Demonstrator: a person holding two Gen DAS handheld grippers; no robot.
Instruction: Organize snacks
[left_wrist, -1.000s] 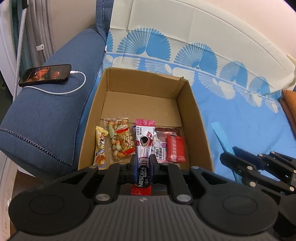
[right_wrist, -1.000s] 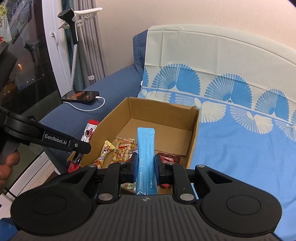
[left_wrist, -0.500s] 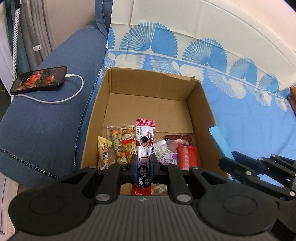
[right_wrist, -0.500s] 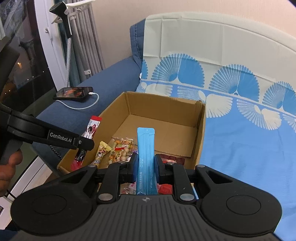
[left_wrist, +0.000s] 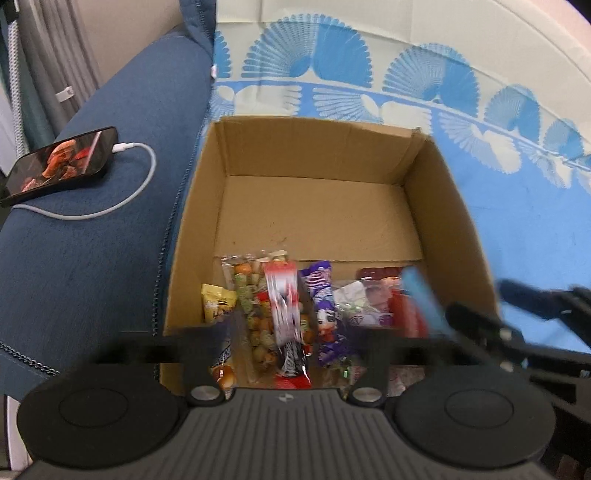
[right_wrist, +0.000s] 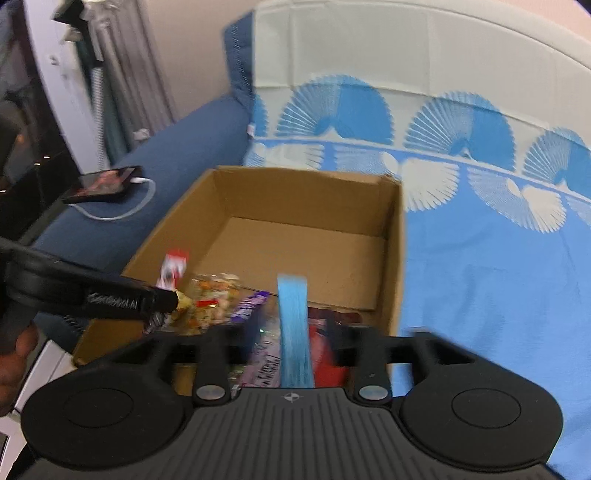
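An open cardboard box (left_wrist: 447, 206) (right_wrist: 391, 258) sits on the blue patterned cover. Several snack packets lie along its near end: a yellow one (left_wrist: 216, 302), a clear bag of nuts (left_wrist: 255, 306), a purple packet (left_wrist: 325, 310) and red ones (left_wrist: 380, 275). My left gripper (left_wrist: 288, 332) is open over the near end of the box, and the red Nescafe stick (left_wrist: 286, 314) hangs blurred between its spread fingers. My right gripper (right_wrist: 293, 332) is open too, and the blue stick (right_wrist: 293, 332) drops blurred between its fingers over the box's right side.
A phone (left_wrist: 55, 162) on a white charging cable (left_wrist: 122, 195) lies on the blue sofa arm left of the box. The far half of the box floor (left_wrist: 317, 218) is bare cardboard. A curtain and a window frame stand at the far left.
Both grippers have moved forward over the box and their fingers have spread. The Nescafe stick and the blue stick are let go and blur as they drop.
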